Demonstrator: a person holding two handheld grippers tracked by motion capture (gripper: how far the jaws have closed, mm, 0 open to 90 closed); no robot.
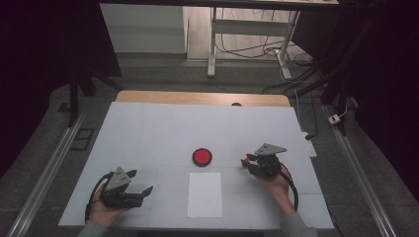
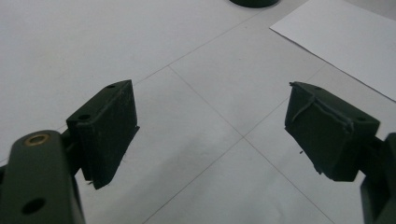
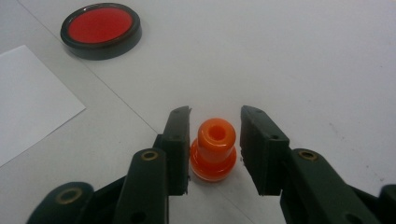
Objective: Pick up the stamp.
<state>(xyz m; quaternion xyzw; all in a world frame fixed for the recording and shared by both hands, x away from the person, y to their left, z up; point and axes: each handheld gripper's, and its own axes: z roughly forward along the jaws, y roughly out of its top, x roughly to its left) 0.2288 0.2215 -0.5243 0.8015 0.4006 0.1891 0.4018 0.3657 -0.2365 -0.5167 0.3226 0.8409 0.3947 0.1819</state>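
Note:
A small orange knob-shaped piece [image 3: 214,149] stands upright on the white table between the jaws of my right gripper [image 3: 215,114]. The left jaw touches its wide base, and a thin gap shows at the right jaw. In the high view this right gripper [image 1: 245,163] sits right of a red disc with a black rim [image 1: 201,156]. My left gripper [image 1: 142,180] rests at the front left with its jaws wide apart and nothing between them. In its own view, the left gripper [image 2: 210,93] has bare table between its pads.
A white sheet of paper [image 1: 204,194] lies at the front centre, just below the red disc [image 3: 100,29]. The paper's corner [image 2: 345,37] shows ahead of the left gripper. The white table cover [image 1: 163,128] ends at a wooden strip at the back.

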